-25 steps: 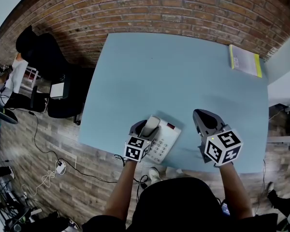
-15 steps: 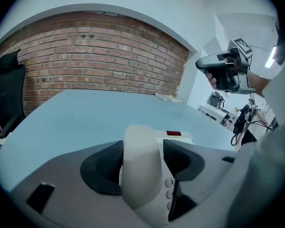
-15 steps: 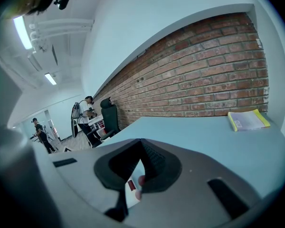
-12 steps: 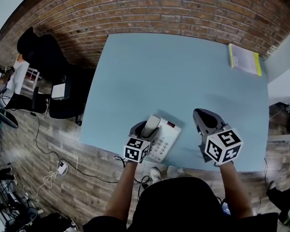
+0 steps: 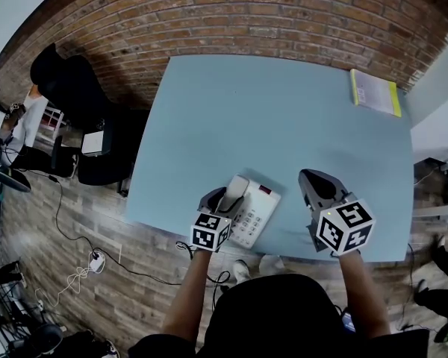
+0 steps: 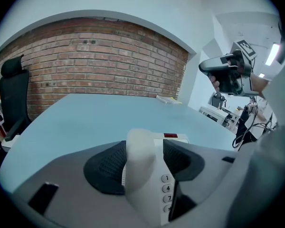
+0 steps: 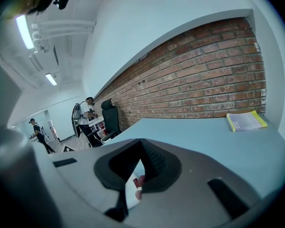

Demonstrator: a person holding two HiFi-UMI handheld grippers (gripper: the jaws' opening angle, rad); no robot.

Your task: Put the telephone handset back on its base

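Observation:
The white telephone base [image 5: 258, 215] sits near the front edge of the light blue table [image 5: 269, 118]. Its white handset [image 5: 236, 188] lies along the base's left side. My left gripper [image 5: 224, 195] is open, one jaw on each side of the handset. In the left gripper view the handset [image 6: 140, 167] rests against the left pad, and keypad buttons [image 6: 166, 189] show in the gap before the right pad. My right gripper [image 5: 310, 176] hovers to the right of the phone, shut and empty. In the right gripper view [image 7: 141, 161] only a sliver of the phone shows between the pads.
A yellow-edged booklet [image 5: 375, 92] lies at the table's far right corner. A brick wall [image 5: 284, 13] runs behind the table. A black office chair [image 5: 67, 84] stands to the left. Cables [image 5: 82, 259] trail on the wooden floor below the table's front edge.

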